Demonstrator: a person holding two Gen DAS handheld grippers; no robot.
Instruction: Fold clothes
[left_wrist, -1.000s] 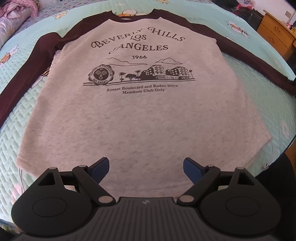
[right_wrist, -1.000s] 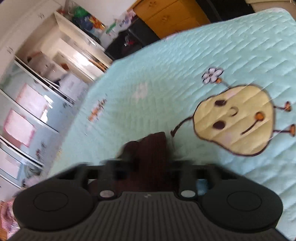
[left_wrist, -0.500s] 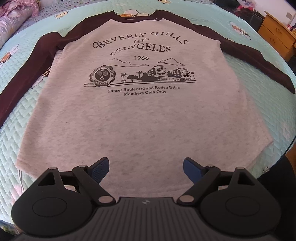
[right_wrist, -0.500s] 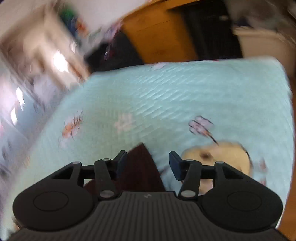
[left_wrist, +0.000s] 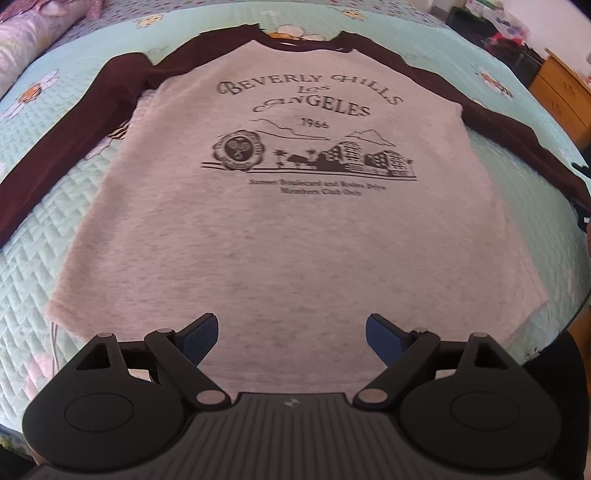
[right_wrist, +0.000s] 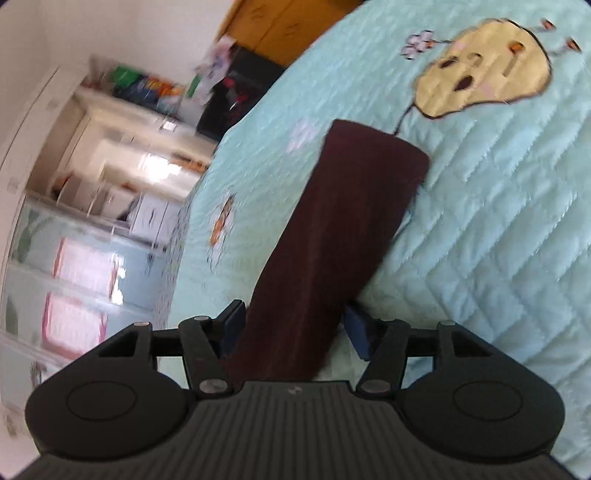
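A grey raglan sweatshirt (left_wrist: 295, 229) with dark brown sleeves lies flat, print side up, on a bed covered by a mint quilted bedspread (left_wrist: 40, 236). The left tool (left_wrist: 291, 334) hovers over the hem with its blue pads spread wide — nothing between them. In the right wrist view the right sleeve (right_wrist: 343, 229) stretches across the bedspread toward a yellow cartoon figure (right_wrist: 484, 74); the right tool (right_wrist: 295, 325) is released, its pads either side of the sleeve — contact unclear.
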